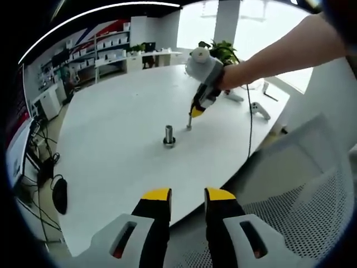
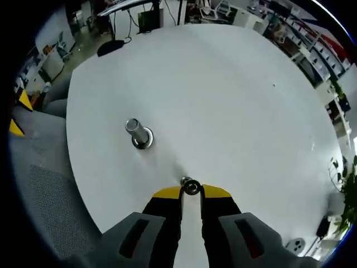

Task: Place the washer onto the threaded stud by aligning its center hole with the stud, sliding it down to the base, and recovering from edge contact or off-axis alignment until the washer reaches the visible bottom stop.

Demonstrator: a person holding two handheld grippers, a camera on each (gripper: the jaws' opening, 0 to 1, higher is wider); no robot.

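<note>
The threaded stud (image 1: 169,135) stands upright on its round base in the middle of the white table (image 1: 111,145). My right gripper (image 1: 190,124), held by a person's arm, points down at the table just right of the stud. In the right gripper view the small metal washer (image 2: 191,186) sits pinched between the yellow fingertips of my right gripper (image 2: 191,192), low over the tabletop. There the stud (image 2: 138,134) lies up and to the left, apart from the washer. My left gripper (image 1: 188,196) hangs back off the table's near edge, open, with nothing between its fingers.
A white mesh chair (image 1: 301,190) stands at the table's near right. On the far right of the table lie a white controller (image 1: 257,108) and a black cable (image 1: 249,128). A grey chair (image 2: 44,184) is beside the table edge.
</note>
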